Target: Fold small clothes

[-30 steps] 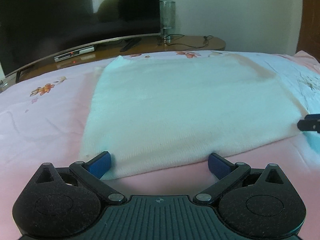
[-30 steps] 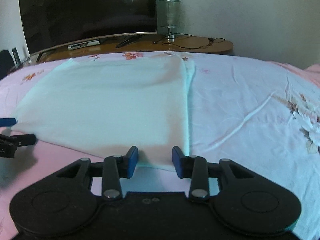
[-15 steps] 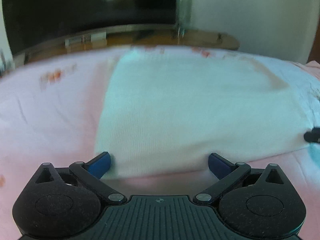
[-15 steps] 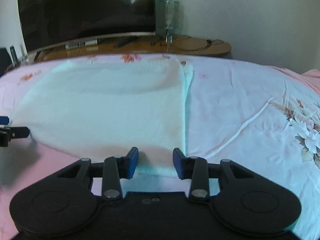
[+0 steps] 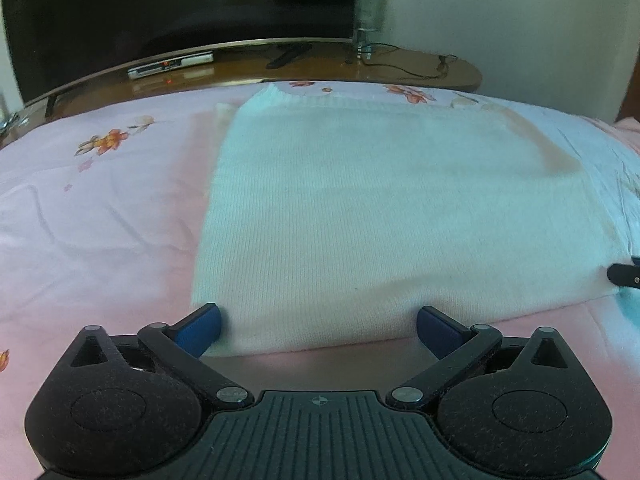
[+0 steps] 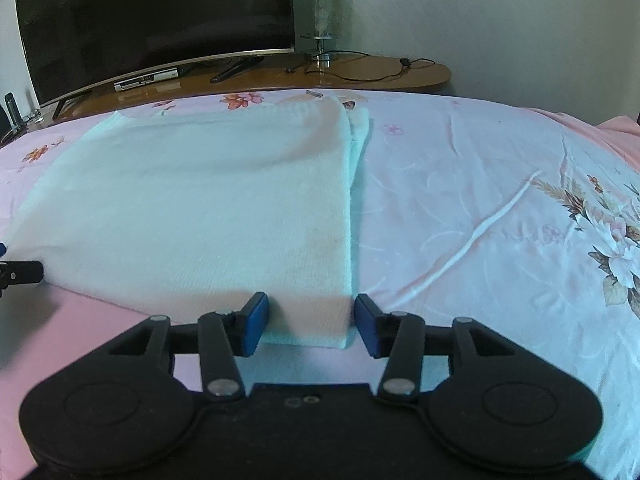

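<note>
A white knitted garment (image 5: 400, 208) lies folded flat on the pink floral bedsheet (image 5: 100, 232). My left gripper (image 5: 318, 330) stands wide open at the garment's near left corner. The near edge lies between its blue pads (image 5: 200, 328), untouched. At the near right corner (image 6: 312, 320), my right gripper (image 6: 310, 322) has its jaws opening. The corner rests flat between those pads without being pinched. Each gripper's tip shows at the other view's edge: the right gripper's tip (image 5: 624, 274) and the left gripper's tip (image 6: 20, 272).
Beyond the bed stands a wooden TV bench (image 6: 360, 72) with a large dark television (image 6: 152, 20), a set-top box (image 6: 146, 78), a glass lamp (image 6: 322, 16) and cables. Bedsheet extends to the right of the garment (image 6: 480, 200).
The right gripper's jaws have spread wider around the garment's corner. The left view has tilted slightly, with its gripper still open at the same corner.
</note>
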`<state>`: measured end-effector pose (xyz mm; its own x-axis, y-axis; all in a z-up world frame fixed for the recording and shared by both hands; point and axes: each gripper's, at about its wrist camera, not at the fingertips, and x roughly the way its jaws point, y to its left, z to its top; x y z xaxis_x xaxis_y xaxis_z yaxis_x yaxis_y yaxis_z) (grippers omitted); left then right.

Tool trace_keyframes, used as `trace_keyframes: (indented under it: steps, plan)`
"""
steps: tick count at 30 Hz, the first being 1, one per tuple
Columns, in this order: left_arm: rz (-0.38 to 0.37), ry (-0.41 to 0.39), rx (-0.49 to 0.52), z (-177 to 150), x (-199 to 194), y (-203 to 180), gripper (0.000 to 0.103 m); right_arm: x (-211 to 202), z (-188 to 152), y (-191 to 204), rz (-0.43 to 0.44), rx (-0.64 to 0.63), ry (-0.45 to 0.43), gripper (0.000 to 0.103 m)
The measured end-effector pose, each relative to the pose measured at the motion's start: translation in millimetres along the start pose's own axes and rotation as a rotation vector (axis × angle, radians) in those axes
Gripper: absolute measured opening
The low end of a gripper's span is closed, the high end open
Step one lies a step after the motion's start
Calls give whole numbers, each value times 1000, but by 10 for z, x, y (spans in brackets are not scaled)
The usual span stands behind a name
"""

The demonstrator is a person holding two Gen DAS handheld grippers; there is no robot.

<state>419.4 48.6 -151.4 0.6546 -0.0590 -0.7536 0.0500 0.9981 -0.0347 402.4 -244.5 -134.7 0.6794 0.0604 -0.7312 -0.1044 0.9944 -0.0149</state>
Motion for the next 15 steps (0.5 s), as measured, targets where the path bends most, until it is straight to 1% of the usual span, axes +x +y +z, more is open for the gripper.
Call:
trace_keyframes:
  steps: [2,4,6,7,8,9,11,15]
  plan:
    - [-12,-12,-46,-6,-99,62,103,-67,43,-31,-6,31,-15,45]
    - [-25,-23,-113,-57,-183,157,103,-201,35,-83,19,61,-58,41]
    - [-51,-19,-193,-147,-216,272,103,-306,18,-124,40,82,-81,30]
    - [-82,-16,-250,-203,-228,343,103,-348,9,-133,45,84,-91,28]
    - [-120,-21,-310,-260,-241,412,102,-386,0,-137,48,85,-101,23]
    - [-152,-30,-361,-310,-251,462,102,-416,-5,-139,50,87,-108,20]
    - [-209,-57,-483,-396,-256,556,102,-467,-12,-135,61,95,-123,20]
    - [-292,-107,-751,-514,-158,717,102,-478,4,-76,85,105,-130,20]
